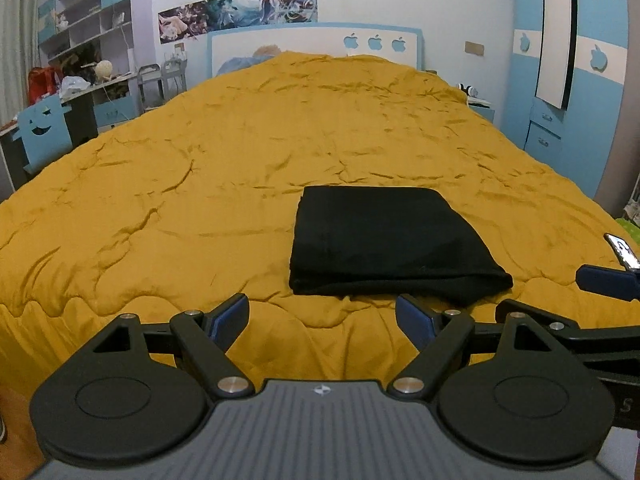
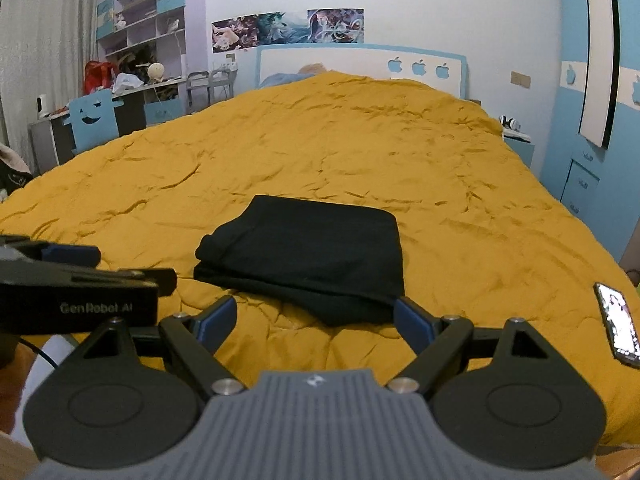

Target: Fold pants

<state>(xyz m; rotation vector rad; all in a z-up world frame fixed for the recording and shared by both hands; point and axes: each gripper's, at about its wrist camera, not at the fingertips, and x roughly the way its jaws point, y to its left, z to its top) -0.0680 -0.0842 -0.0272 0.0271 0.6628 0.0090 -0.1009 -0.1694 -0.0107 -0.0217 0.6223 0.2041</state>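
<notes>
Phone (image 2: 618, 326): screen lit, content too small to read; in the left wrist view (image 1: 622, 252) cut off by the right edge.
Right gripper (image 1: 608, 282): only one fingertip shows in the left wrist view.
Shelf clutter (image 2: 132, 68): items too blurred to identify.
Wall posters (image 2: 288, 30): artwork indistinct.

Bare quilt (image 2: 460, 208) surrounds pants (image 2: 312, 252); phone (image 2: 618, 326) lies right.

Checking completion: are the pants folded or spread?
Folded: the pants lie as a compact layered rectangle on the bed, both grippers open, apart from them.
</notes>
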